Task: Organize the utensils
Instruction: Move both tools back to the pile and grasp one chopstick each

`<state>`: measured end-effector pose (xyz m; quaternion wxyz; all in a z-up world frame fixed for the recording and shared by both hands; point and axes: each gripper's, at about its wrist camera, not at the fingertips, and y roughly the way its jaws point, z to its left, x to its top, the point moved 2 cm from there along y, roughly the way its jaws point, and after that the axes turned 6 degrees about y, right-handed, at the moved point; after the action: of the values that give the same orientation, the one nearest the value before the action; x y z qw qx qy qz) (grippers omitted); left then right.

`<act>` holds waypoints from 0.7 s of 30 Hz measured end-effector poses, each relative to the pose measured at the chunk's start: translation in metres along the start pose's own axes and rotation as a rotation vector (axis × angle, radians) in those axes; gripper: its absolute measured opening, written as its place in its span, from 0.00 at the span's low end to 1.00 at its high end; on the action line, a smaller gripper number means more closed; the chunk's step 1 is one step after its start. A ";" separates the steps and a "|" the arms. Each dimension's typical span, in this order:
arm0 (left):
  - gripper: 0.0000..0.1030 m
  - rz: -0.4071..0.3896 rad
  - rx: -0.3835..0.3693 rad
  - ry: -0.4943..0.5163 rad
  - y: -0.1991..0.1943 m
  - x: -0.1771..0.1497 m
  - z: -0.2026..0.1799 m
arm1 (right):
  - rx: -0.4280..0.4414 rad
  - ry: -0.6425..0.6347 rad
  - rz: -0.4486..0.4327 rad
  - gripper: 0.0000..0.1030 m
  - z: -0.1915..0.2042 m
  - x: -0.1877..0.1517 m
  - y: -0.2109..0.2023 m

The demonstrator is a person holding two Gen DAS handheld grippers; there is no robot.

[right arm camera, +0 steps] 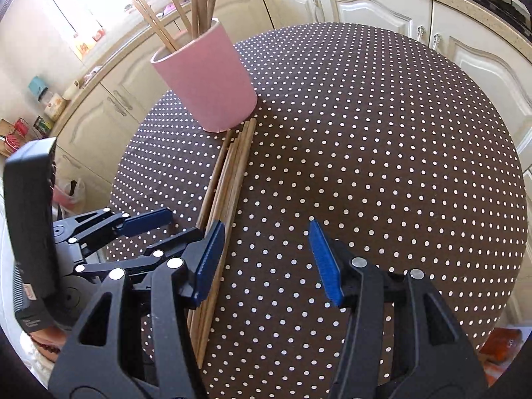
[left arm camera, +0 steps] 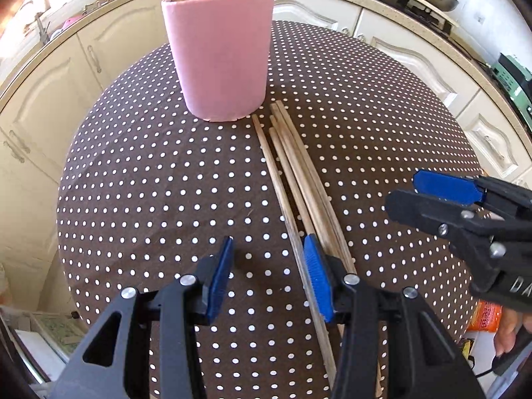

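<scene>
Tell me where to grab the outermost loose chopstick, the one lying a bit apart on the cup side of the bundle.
Grip that chopstick near its middle, coming from above with the left tongs straddling it crosswise. It lies flat on the table with a slight gap from the other chopsticks, probably room for one pad. Its far tip nearly reaches the pink cup.

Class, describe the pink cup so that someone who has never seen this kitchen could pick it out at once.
Start at the round table with the brown cloth dotted white. At its far side, by the cream cabinets, stands the pink cup, upright, with chopsticks sticking out of its top. It is the only pink thing on the table; the loose chopsticks lie flat on the cloth beside its base.
</scene>
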<state>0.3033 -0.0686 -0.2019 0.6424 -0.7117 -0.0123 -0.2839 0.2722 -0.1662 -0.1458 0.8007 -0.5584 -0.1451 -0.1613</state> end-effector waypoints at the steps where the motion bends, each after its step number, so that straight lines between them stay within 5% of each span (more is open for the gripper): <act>1: 0.43 0.005 0.013 0.006 0.001 0.001 -0.002 | -0.014 -0.004 0.002 0.51 0.000 0.001 0.002; 4: 0.43 0.009 0.060 0.049 0.002 0.007 -0.010 | -0.039 -0.027 0.024 0.51 0.005 0.001 0.008; 9: 0.42 -0.003 0.003 0.019 0.000 0.007 0.001 | -0.066 -0.078 0.073 0.51 0.017 0.001 0.023; 14: 0.25 -0.005 0.007 0.028 -0.002 0.001 0.014 | -0.098 -0.109 0.089 0.51 0.028 0.002 0.034; 21: 0.16 -0.022 -0.019 0.000 -0.006 -0.004 0.029 | -0.146 -0.138 0.108 0.49 0.036 -0.003 0.048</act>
<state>0.3087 -0.0393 -0.1987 0.6324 -0.7176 -0.0178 -0.2911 0.2881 -0.1164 -0.1756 0.7536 -0.6320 -0.1574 -0.0892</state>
